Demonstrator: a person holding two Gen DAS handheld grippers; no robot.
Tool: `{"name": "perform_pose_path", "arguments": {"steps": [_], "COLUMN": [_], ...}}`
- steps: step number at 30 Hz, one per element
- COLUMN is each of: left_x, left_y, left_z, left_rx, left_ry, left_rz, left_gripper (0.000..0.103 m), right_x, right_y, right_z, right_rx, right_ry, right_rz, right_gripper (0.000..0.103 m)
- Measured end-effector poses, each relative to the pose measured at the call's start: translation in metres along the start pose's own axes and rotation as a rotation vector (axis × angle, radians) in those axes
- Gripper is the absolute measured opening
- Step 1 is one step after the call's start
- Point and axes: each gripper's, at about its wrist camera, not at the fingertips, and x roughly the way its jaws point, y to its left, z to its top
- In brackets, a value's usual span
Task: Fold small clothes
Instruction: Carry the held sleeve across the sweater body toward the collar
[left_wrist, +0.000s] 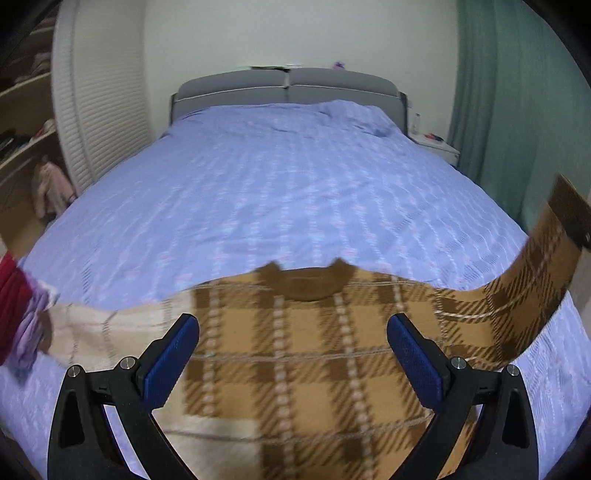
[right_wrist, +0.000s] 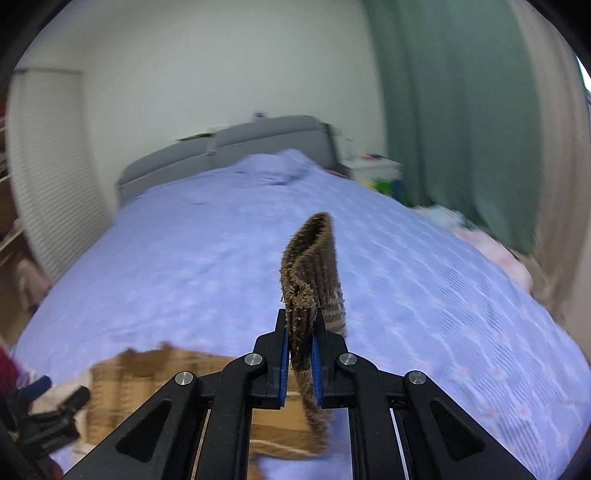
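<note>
A brown plaid sweater (left_wrist: 303, 350) is spread flat on the near part of a bed covered with a lilac bedspread (left_wrist: 258, 192), neckline pointing toward the grey headboard (left_wrist: 288, 86). Its right sleeve (left_wrist: 532, 273) is lifted off the bedspread, and the ribbed cuff (right_wrist: 310, 280) is pinched between the blue pads of the right gripper (right_wrist: 300, 347), jaws closed tight on it. The left gripper (left_wrist: 293, 332) is held above the sweater body with jaws spread wide, nothing between them. A red and purple cloth pile (left_wrist: 18, 310) is seen at the left edge. A green curtain (right_wrist: 454, 103) is seen at the right.
</note>
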Motion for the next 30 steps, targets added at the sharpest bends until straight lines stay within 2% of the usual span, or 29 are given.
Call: {"name": "perform_pose_path", "arguments": {"steps": [4, 7, 14, 22, 30], "left_x": [-0.018, -0.025, -0.028, -0.017, -0.009], "left_y": [0.046, 0.077, 0.144, 0.176, 0.203], "left_z": [-0.007, -0.012, -0.026, -0.045, -0.056], "left_rx": [-0.037, -0.066, -0.124, -0.116, -0.165], "left_ry": [-0.023, -0.027, -0.017, 0.022, 0.049], "left_rz": [0.053, 0.101, 0.188, 0.238, 0.247], "left_gripper": [0.103, 0.103, 0.103, 0.103, 0.103], "right_x": [-0.008, 0.006, 0.037, 0.085, 0.105], "right_y": [0.067, 0.118, 0.228, 0.292, 0.313], "right_z": [0.012, 0.009, -0.043, -0.111, -0.148], "right_rx": [-0.111, -0.181, -0.315, -0.362, -0.378], "right_ry": [0.006, 0.066, 0.191, 0.363, 0.456], "right_rz": [0.054, 0.095, 0.187, 0.247, 0.246], "right_gripper": [0.011, 0.011, 0.011, 0.011, 0.012]}}
